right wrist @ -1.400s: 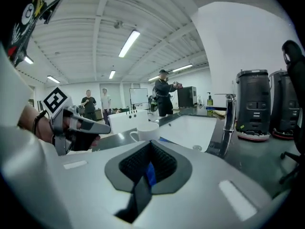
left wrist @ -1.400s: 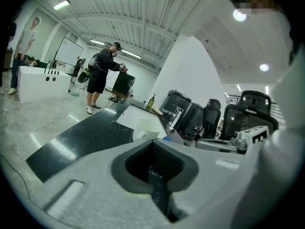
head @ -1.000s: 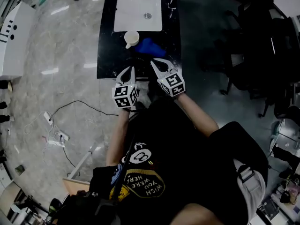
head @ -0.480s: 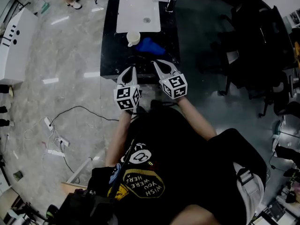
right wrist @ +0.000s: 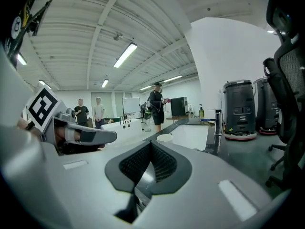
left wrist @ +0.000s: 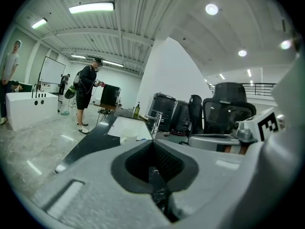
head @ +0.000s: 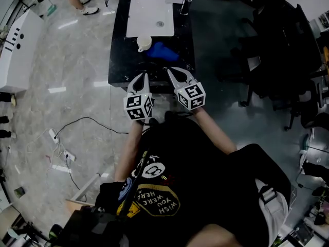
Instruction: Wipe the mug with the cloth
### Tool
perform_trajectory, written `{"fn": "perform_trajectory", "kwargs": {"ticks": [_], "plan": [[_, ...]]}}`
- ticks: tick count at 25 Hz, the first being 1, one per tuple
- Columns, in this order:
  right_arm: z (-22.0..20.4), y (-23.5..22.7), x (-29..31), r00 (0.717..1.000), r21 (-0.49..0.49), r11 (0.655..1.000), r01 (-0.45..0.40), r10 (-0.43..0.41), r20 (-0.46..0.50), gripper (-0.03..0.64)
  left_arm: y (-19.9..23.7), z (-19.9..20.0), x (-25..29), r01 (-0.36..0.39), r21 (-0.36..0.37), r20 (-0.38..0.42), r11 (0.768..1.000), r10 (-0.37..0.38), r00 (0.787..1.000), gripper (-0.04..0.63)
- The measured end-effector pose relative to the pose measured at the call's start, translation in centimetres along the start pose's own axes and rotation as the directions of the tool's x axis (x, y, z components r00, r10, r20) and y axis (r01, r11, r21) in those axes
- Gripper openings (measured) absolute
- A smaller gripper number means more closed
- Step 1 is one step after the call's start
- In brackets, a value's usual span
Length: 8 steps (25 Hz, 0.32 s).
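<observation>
Hovering at the near edge of the black counter (head: 119, 60), the 2 pairs of tongs are both pinched together with nothing between the jaws: the left tongs (head: 139, 77) and the right tongs (head: 176, 72) each show their pads meeting in their own gripper view. Neither touches a task item.

The white mug (head: 144, 42) stands upright ahead of the left tongs and well apart from them, on the counter just short of the white sink (head: 134, 14). The blue cloth (head: 162, 51) lies crumpled just beside the mug, on the side toward the right tongs and nearer to those than to the left ones.

The mug looks rigid and probably glazed, so likely smooth and slippery under hard pads, moderately weighty, and apt to chip if knocked against the sink edge. A grip over the rim wall, 1 jaw inside and 1 outside, seems the steadiest hold; its handle is too small here to place.

The cloth looks soft, limp and light. A raised fold near its middle would suit the right tongs, giving a bunched pad that should not slip while rubbing.
</observation>
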State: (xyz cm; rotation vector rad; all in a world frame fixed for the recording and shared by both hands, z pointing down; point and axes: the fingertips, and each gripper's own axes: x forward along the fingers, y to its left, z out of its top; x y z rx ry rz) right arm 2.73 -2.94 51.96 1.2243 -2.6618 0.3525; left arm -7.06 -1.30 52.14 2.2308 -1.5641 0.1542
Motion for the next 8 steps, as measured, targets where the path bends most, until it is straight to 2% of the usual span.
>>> {"fn": "perform_trajectory", "kwargs": {"ticks": [8], "plan": [[0.11, -0.27, -0.65, 1.0, 0.003, 1.0, -0.01, 0.01, 0.0, 0.002, -0.89, 0.03, 0.29, 0.008, 0.005, 0.0, 1.0, -0.008, 1.0, 0.003]]}}
